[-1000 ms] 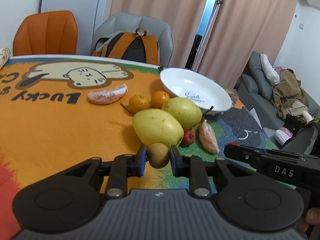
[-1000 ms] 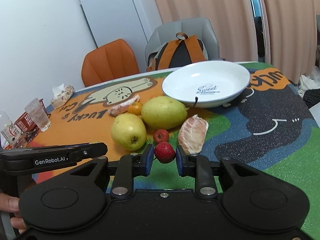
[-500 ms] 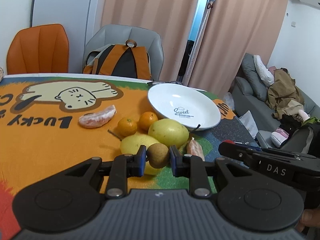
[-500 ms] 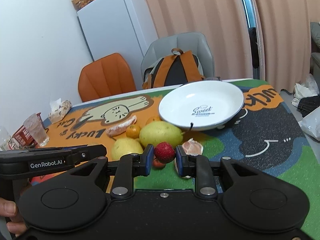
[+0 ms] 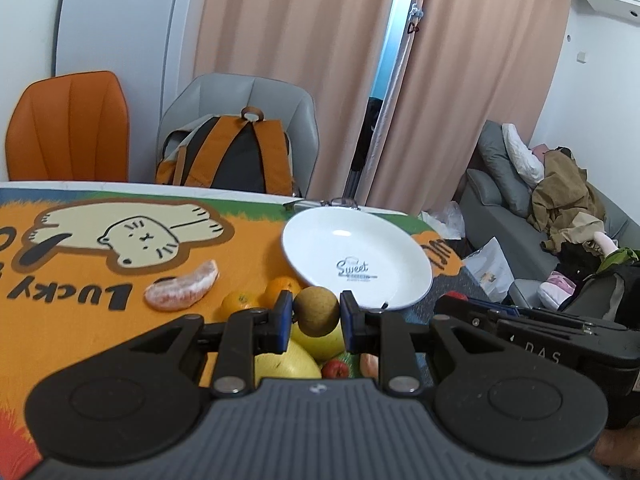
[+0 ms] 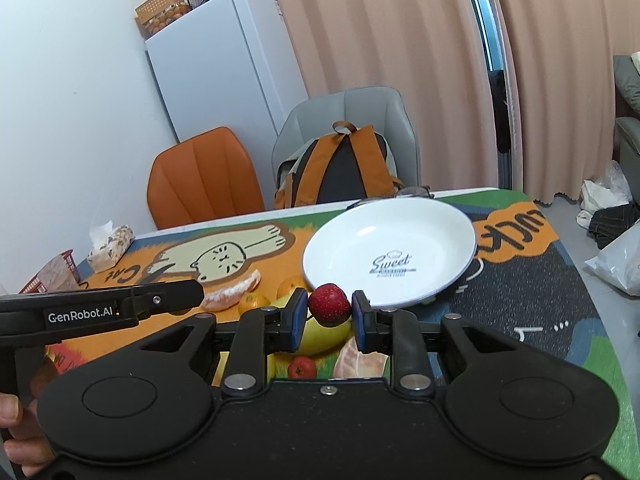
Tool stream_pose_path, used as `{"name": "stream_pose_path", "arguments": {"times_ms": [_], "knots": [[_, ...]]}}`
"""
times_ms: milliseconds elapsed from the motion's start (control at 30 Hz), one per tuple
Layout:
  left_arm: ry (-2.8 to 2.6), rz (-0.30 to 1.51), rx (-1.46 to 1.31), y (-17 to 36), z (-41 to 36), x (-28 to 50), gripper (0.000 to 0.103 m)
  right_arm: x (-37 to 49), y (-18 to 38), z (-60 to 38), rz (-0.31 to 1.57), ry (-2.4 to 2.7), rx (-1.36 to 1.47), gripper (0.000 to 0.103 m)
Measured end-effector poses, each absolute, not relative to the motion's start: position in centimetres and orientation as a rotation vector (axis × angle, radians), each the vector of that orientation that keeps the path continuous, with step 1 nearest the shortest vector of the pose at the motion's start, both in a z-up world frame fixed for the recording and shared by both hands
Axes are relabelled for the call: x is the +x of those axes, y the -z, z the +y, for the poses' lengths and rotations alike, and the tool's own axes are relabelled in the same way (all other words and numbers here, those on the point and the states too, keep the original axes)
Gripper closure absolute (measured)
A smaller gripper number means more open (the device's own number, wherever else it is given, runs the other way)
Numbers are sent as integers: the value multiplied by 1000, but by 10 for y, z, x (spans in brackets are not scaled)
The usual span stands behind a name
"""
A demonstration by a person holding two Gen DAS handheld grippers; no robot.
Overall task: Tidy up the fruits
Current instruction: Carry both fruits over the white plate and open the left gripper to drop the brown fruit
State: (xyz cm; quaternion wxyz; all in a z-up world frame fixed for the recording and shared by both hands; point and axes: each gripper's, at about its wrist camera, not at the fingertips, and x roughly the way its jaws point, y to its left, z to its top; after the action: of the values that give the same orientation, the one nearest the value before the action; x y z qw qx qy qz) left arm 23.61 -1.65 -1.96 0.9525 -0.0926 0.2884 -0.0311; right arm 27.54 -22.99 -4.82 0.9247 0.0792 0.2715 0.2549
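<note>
My left gripper is shut on a small round brown fruit, held above the fruit pile. My right gripper is shut on a small red fruit, also held above the table. A white plate marked "Sweet" is empty; it also shows in the right wrist view. Below the grippers lie two yellow-green pears, two small oranges, another small red fruit and peeled citrus segments.
An orange cat-print mat covers the table. An orange chair and a grey chair with a backpack stand behind it. Glasses lie at the far edge. A tissue pack and a red basket are at the left.
Both grippers have risen with their fruits and moved toward the plate. The fruit pile now sits lower in both views.
</note>
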Motion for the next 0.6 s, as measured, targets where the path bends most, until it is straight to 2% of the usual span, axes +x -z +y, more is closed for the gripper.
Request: {"name": "stream_pose_path", "arguments": {"times_ms": [600], "knots": [[64, 593, -195, 22, -21, 292, 79, 329, 44, -233, 529, -514, 205, 78]]}}
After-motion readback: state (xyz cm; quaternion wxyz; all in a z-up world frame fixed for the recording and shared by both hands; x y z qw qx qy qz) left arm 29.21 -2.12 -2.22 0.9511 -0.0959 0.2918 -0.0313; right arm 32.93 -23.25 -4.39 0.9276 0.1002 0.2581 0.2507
